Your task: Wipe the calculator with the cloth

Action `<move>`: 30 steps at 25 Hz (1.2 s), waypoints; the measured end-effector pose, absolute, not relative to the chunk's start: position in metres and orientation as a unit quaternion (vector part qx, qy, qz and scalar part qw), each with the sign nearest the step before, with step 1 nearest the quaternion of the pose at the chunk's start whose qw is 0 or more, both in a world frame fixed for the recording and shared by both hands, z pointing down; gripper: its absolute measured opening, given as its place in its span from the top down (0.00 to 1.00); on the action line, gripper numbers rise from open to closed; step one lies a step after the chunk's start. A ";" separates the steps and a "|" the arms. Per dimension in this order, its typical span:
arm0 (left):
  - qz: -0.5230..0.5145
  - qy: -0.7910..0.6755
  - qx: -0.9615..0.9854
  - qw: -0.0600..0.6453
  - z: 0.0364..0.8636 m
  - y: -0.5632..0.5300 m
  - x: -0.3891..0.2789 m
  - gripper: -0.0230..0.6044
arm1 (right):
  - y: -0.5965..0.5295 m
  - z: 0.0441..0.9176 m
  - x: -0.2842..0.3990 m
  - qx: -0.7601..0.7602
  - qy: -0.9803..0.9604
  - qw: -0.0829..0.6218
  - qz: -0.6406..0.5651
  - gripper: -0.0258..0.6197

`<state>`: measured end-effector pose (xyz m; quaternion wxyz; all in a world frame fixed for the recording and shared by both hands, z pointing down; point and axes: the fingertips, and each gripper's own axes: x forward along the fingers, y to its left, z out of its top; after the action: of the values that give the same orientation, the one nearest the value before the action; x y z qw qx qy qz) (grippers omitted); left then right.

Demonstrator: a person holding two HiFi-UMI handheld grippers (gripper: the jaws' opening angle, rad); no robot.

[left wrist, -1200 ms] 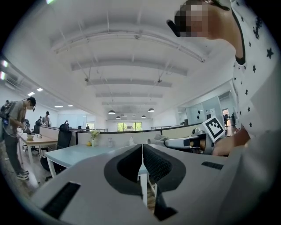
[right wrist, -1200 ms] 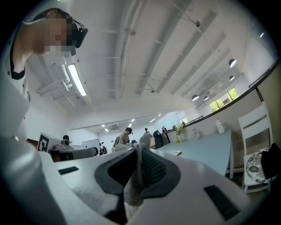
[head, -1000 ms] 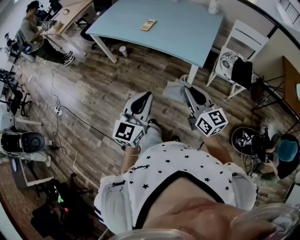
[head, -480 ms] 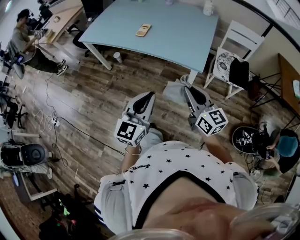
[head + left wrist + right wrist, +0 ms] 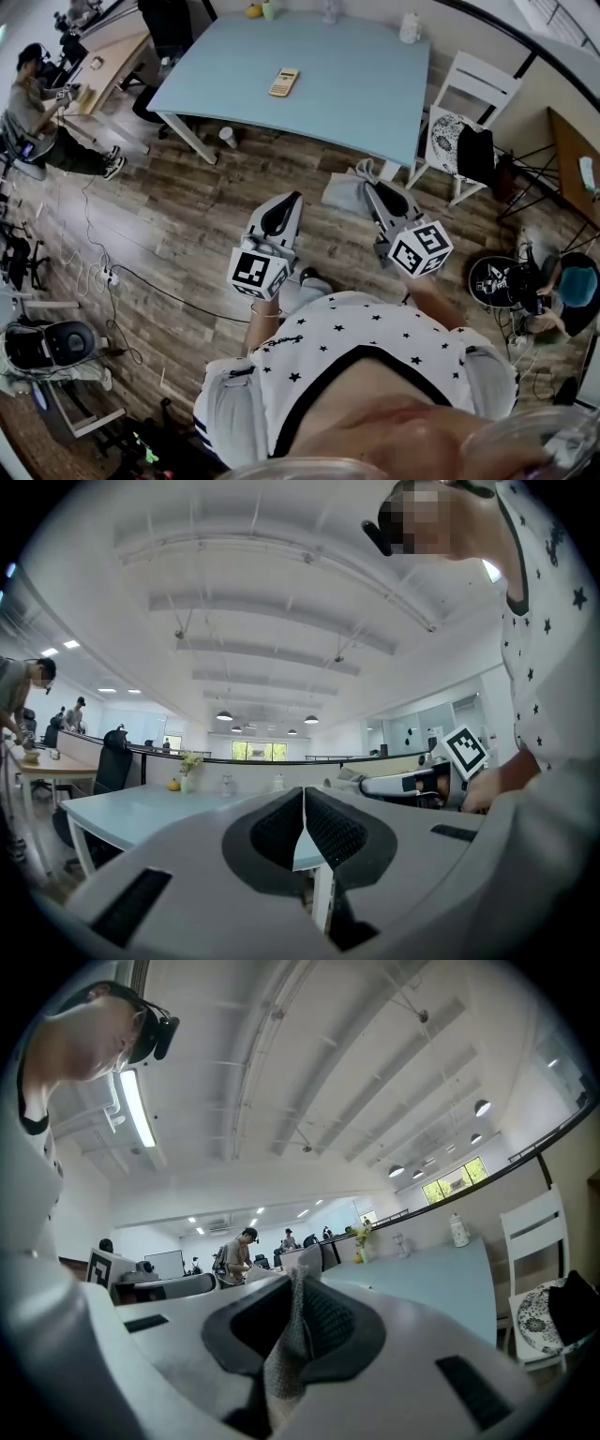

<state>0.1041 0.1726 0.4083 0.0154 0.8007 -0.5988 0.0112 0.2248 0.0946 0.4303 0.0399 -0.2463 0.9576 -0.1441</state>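
Observation:
A yellow calculator [image 5: 284, 82] lies on the light blue table [image 5: 366, 89], far ahead of both grippers. My left gripper [image 5: 293, 199] is held over the wooden floor, jaws shut with nothing between them, as the left gripper view [image 5: 302, 797] shows. To its right, my right gripper [image 5: 365, 172] is shut on a grey cloth [image 5: 343, 190] that hangs from its tips near the table's leg. In the right gripper view the cloth [image 5: 284, 1358] is pinched between the pads of the right gripper [image 5: 298, 1281].
A white chair [image 5: 472, 94] with a black garment stands right of the table. A paper cup [image 5: 225, 137] sits on the floor by the table's left leg. A bottle [image 5: 408, 28] stands at the table's far edge. A seated person [image 5: 39, 103] and cables [image 5: 105, 277] are at left.
The table and calculator have slid lower in the head view and look nearer. Both grippers keep their pose, the cloth still hanging from the right one.

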 end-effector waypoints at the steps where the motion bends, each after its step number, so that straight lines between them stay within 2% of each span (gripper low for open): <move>1: 0.011 -0.602 0.798 0.016 0.409 0.171 0.095 0.91 | 0.093 0.430 0.218 -0.245 0.958 0.040 -0.144 0.90; 20: -0.001 -0.619 0.785 0.022 0.418 0.155 -0.033 0.91 | 0.068 0.436 0.094 -0.238 0.960 0.031 -0.147 0.90; 30: -0.005 -0.649 0.761 0.021 0.418 0.160 -0.087 0.91 | 0.063 0.430 0.058 -0.228 0.962 0.035 -0.144 0.90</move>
<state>-0.0874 0.1602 0.4184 0.0211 0.7608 -0.6486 -0.0048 0.0575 0.0635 0.4296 0.0352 -0.2278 0.9623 -0.1442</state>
